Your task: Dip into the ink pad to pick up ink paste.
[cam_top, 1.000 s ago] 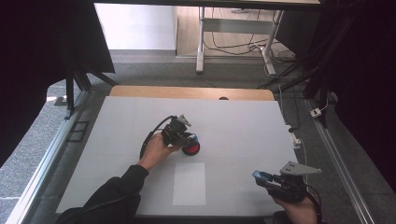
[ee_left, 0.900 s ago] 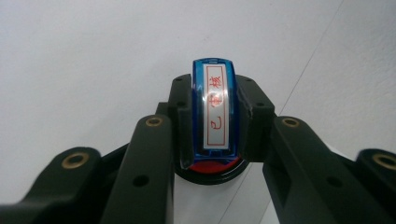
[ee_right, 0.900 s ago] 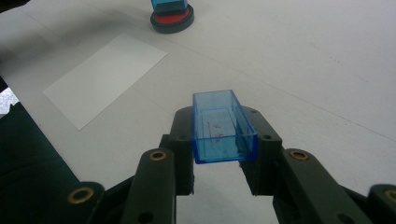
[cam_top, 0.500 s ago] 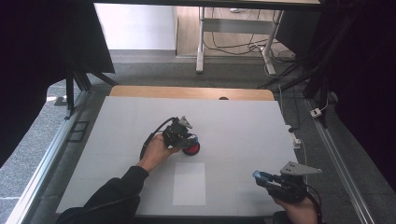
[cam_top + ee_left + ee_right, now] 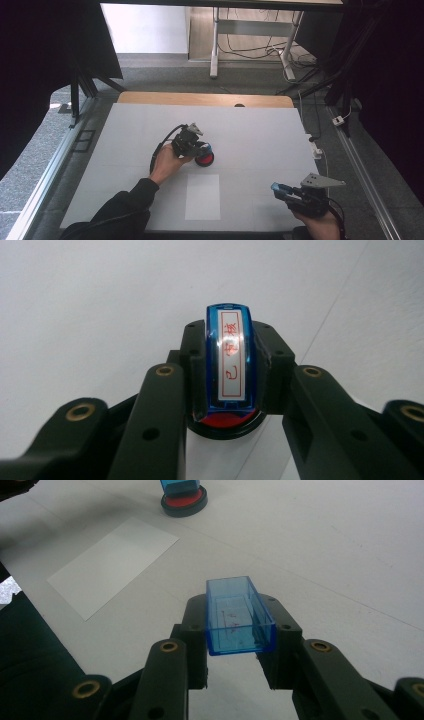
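My left gripper (image 5: pixel 201 148) is shut on a blue stamp (image 5: pixel 230 360) with a white label in red characters. It holds the stamp down on a round red ink pad (image 5: pixel 204 159) in a black case near the table's middle. The pad's red surface (image 5: pixel 225 419) shows just under the stamp between the jaws. My right gripper (image 5: pixel 280 189), at the table's front right, is shut on a clear blue stamp cap (image 5: pixel 238 616), held open side up above the table. A white sheet of paper (image 5: pixel 202 196) lies flat in front of the pad, also seen as the paper (image 5: pixel 114 564) in the right gripper view.
The white table (image 5: pixel 260 135) has a wooden strip along its far edge. Metal rails run down both sides. Beyond are desk legs and cables on the floor. A dark sleeve (image 5: pixel 120 212) comes in at the lower left.
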Demonstrator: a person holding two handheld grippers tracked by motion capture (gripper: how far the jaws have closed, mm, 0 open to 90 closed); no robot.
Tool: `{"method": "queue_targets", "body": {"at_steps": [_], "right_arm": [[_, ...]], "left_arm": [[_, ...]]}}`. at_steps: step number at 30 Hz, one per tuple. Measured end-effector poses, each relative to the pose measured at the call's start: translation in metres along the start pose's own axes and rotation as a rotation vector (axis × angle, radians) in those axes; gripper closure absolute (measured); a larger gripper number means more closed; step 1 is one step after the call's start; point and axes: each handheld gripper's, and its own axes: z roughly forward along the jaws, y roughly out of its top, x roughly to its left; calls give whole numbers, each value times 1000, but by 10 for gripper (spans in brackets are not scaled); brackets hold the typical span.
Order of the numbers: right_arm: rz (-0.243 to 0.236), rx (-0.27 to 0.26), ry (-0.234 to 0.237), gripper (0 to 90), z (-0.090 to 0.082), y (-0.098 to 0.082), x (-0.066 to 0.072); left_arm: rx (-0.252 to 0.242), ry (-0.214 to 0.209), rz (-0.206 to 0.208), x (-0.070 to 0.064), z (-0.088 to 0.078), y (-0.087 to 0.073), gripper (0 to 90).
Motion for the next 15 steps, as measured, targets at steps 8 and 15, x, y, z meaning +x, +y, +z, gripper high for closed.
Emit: {"method": "queue_targets", "body": {"at_steps": [8, 15], "right_arm": [[-1, 0, 3, 676, 0, 0, 0], [-1, -3, 1, 676, 0, 0, 0]], "left_arm": [[-37, -6, 49, -7, -13, 5, 706], [9, 6, 90, -13, -6, 5, 706]]}}
